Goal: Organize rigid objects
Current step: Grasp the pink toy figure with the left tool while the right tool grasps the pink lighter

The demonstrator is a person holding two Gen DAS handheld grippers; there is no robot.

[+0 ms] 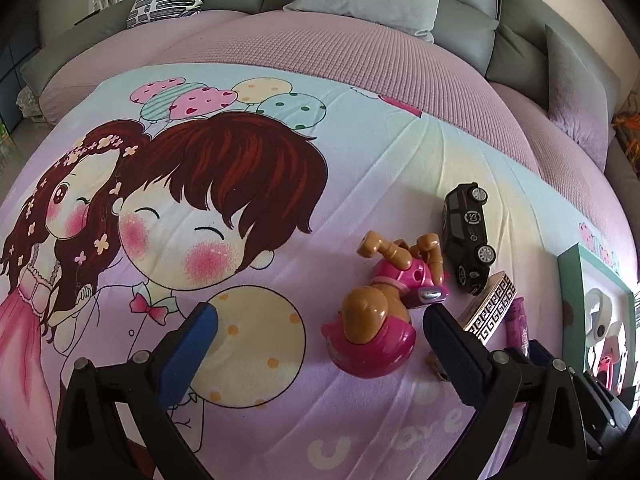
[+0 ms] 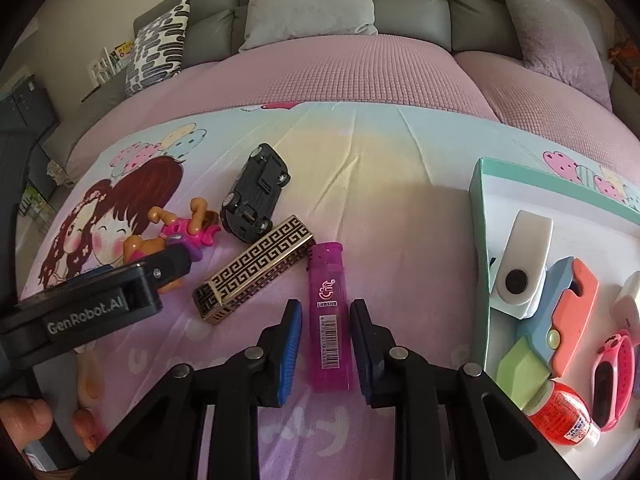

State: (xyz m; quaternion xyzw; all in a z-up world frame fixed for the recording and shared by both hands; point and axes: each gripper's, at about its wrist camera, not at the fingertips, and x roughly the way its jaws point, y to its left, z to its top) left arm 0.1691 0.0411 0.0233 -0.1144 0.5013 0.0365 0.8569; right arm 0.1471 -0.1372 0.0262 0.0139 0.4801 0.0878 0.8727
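Your left hand-held gripper stands with its blue pads wide apart over the cartoon-printed bedspread, holding nothing.

Just inside its right pad lies a pink-and-brown toy dog figure, on its side, legs pointing far.

Far-right of the dog, and near it, you have a black toy car, tipped onto its side so that the right wrist view shows its underside.

Near the car lies a gold-and-black patterned box, long and flat on the bedspread, set diagonally.

Just right of that box is a translucent purple lighter, lying lengthwise, its cap toward the far side.

Your right hand-held gripper brackets the lower part of the lighter: its jaws are narrowed around it, one pad on each side, with a sliver of bedspread visible between each pad and the lighter, so they are not yet clamped.

At the far right sits a teal-rimmed tray with a white floor. It holds:
- a white device with a dark round lens;
- a blue-and-coral folding piece;
- a pale green block;
- a small red glue bottle;
- a pink wristband.

A thumb shows at the near-left edge of the right wrist view.
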